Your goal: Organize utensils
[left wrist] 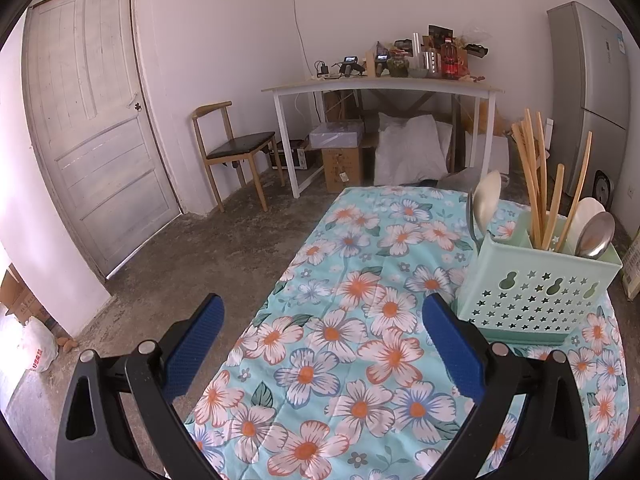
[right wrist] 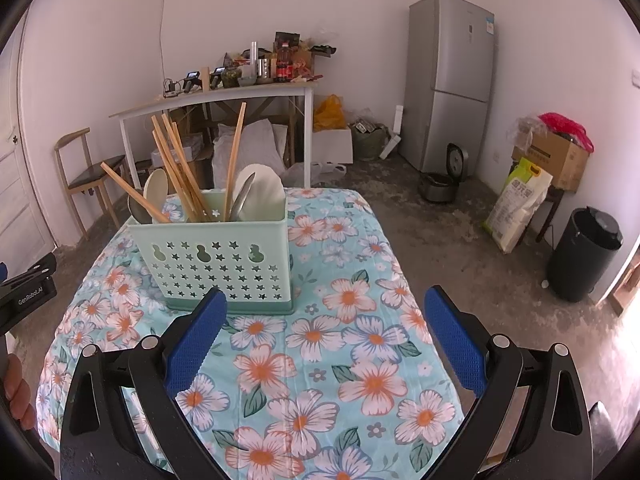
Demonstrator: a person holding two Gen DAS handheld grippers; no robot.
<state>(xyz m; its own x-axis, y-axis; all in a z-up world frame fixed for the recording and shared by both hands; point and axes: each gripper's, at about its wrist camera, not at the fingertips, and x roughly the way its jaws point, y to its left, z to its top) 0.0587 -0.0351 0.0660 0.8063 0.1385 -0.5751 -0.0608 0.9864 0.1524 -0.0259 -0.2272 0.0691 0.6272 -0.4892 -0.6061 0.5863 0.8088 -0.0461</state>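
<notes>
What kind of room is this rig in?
Likely a lived-in home kitchen or utility room: a fridge against the wall, a rice cooker on the bare concrete floor, and a green utensil caddy on a floral-cloth table.

caddy (right wrist: 224,268) mint green, star cutouts | tablecloth (right wrist: 320,360) turquoise, floral | tongs (right wrist: 326,336) pads blue

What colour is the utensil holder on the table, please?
Pale mint green utensil holder, with star-shaped cutouts; clearest in the right wrist view.

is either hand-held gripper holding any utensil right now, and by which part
Nothing is held. The left hand-held gripper and the right hand-held gripper are both open and empty above the floral cloth. The chopsticks and spoons stand in the green caddy.
</notes>
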